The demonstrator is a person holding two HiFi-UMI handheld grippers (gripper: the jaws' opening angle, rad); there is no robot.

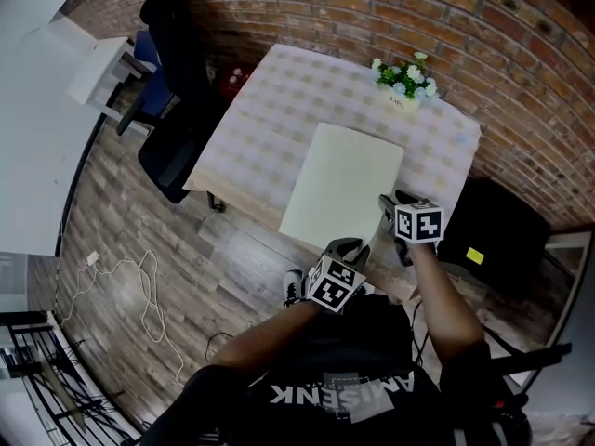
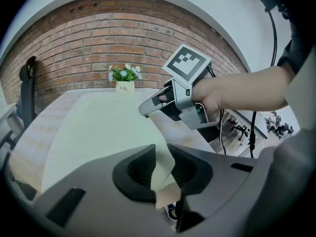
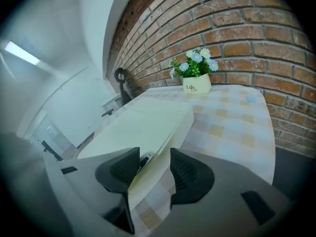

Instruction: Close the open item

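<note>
A large flat pale yellow-green item (image 1: 339, 189), like a folder or case, lies on the checked table (image 1: 279, 91) with its cover almost down. In the right gripper view a thin gap at its near edge (image 3: 143, 159) shows something dark inside. My left gripper (image 1: 351, 246) is at the near corner; a thin curled flap of the cover (image 2: 163, 167) passes between its jaws, and the pads (image 2: 183, 168) do not press it. My right gripper (image 1: 389, 203) straddles the item's near right edge (image 3: 148, 132), jaws wide, with room on each side.
A white pot of flowers (image 1: 404, 82) stands at the table's far right, against the brick wall. A black office chair (image 1: 177, 72) is left of the table, a white desk (image 1: 28, 110) beyond it. A white cable (image 1: 139, 286) lies on the wood floor.
</note>
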